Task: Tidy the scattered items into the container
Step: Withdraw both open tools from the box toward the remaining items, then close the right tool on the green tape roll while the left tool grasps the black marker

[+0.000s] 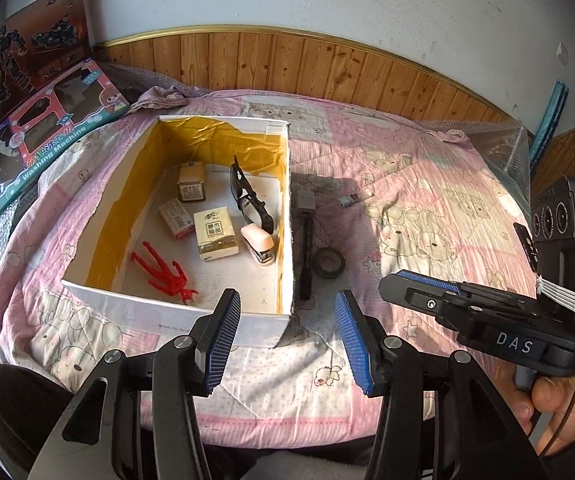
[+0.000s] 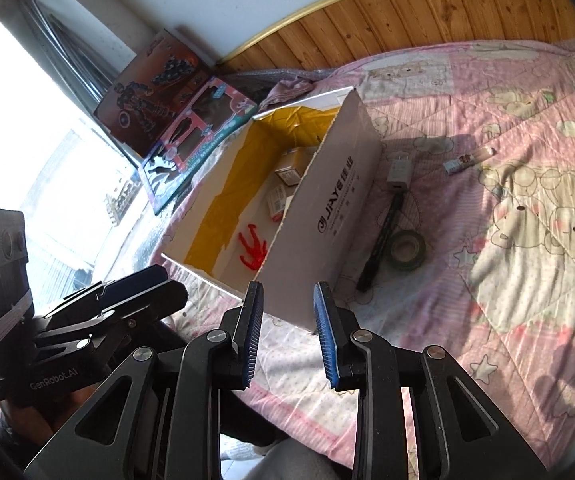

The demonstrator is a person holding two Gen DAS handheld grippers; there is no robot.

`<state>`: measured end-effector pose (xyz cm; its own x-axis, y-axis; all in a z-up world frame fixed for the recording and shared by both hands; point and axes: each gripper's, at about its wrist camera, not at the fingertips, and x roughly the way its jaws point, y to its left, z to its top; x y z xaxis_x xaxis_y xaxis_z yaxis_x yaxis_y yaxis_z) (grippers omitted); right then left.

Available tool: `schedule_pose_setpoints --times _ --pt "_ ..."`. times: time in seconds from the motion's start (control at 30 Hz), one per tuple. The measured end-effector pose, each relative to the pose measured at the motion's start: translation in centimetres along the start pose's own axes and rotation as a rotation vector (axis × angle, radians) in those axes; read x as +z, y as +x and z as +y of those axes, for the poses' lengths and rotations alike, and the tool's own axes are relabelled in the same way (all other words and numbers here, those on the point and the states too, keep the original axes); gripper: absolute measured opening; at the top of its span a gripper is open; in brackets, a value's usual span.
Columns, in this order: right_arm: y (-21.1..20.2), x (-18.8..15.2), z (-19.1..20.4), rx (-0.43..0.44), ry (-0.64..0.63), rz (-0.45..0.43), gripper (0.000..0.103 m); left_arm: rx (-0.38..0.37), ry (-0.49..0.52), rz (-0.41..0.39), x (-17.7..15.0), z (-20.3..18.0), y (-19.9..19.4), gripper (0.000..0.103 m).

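Scattered leftovers lie on the pink quilted bedcover (image 1: 427, 200) just right of the white cardboard box with yellow lining (image 1: 127, 300): dark tape roll (image 1: 328, 263), slim black pen-like stick (image 1: 307, 256), grey plug adapter (image 1: 305, 201), small wrapped tube (image 1: 353, 198). All look light and rigid; take the roll across its rim, the stick mid-length. Left gripper (image 1: 287, 340) gapes wide, empty; right gripper (image 2: 288, 336) moderately open, empty.
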<state>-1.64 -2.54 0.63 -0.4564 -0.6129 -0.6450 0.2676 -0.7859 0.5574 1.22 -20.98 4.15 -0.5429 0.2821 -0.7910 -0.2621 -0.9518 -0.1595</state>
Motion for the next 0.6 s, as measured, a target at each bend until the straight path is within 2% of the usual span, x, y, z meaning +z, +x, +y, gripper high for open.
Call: schedule_pose_setpoints --times 0.27,0.5,0.6 --pt "1.3 0.0 -4.5 -0.117 0.069 0.035 0.029 -0.068 0.048 0.052 -0.9 -3.7 3.0 0.051" --pt "6.1 2.5 -6.0 -0.233 -0.026 0.128 0.029 -0.085 0.059 0.106 -1.3 -4.8 6.2 0.051" --pt "8.4 3.4 -6.6 -0.245 -0.072 0.186 0.029 -0.083 0.069 0.141 -1.5 -5.0 8.2 0.053"
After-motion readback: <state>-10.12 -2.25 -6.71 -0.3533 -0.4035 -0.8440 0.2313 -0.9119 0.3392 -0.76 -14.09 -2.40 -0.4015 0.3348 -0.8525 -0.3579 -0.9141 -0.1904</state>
